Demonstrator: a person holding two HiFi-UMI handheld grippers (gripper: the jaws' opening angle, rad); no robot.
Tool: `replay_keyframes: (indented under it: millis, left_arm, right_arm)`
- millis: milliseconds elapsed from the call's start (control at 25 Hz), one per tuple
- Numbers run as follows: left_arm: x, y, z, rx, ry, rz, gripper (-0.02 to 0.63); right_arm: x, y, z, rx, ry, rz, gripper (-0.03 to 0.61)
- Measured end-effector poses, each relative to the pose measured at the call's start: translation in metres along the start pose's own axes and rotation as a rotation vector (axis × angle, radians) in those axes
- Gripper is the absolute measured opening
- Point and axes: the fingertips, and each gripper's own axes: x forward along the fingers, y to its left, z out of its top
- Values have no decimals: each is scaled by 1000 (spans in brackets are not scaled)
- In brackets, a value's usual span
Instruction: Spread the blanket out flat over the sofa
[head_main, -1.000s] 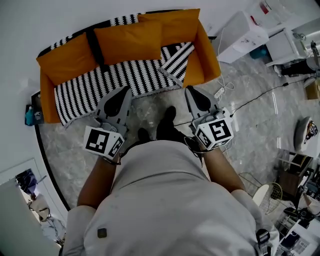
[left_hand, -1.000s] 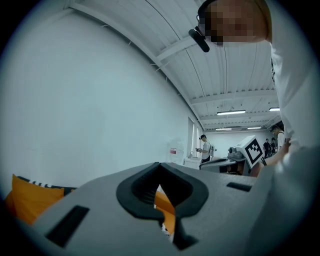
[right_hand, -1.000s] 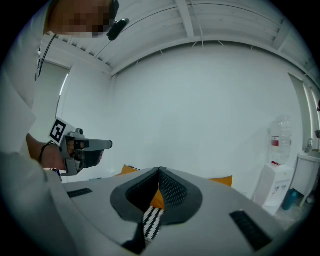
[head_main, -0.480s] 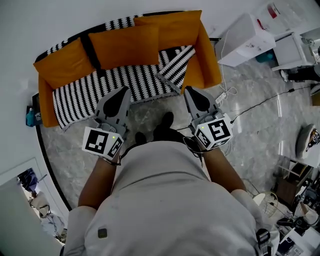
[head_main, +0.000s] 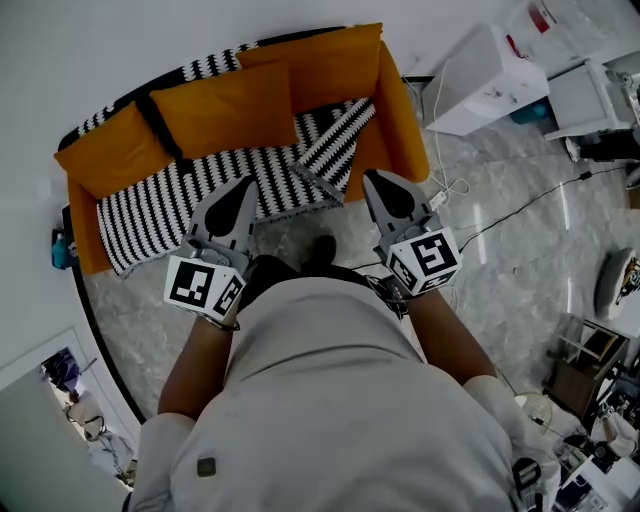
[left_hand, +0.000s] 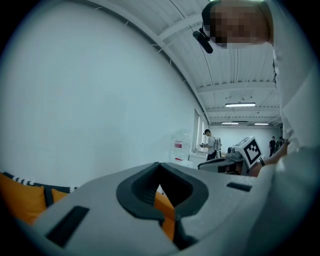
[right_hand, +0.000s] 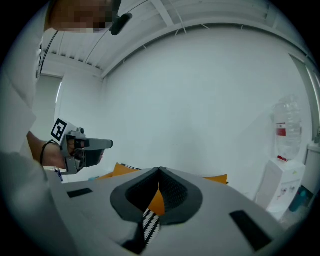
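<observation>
Holds left gripper (head_main: 243, 182) and right gripper (head_main: 370, 176), both pinched together on nothing, before orange sofa (head_main: 396, 110) with striped blanket (head_main: 195, 185) over seat, corner folded.

Blanket (head_main: 170, 195): the left hand-held gripper (head_main: 243, 183) hides part of the front hem, and we cannot tell how the folded corner lies. Sofa (head_main: 400, 110): the seat is covered. In both gripper views we see only slivers of it past the gripper bodies. Shoe (head_main: 322, 248): mostly hidden under the torso. Far person (left_hand: 209, 145): too small for us to make out.
</observation>
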Motion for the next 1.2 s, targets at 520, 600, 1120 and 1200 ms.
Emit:
replay_keyframes:
  millis: [520, 600, 1120, 1200]
  left_arm:
    - [71, 41, -22, -28, 72, -39, 9]
    - [86, 54, -25, -21, 83, -48, 9]
    - [170, 147, -108, -37, 227, -147, 9]
    - [182, 157, -132, -50, 259, -168, 9]
  right_arm:
    - [64, -39, -27, 60, 77, 3, 28]
    - [80, -43, -35, 75, 95, 6, 28]
    - [204, -72, -164, 177, 283, -18, 31]
    - [221, -73, -202, 198, 331, -17, 32]
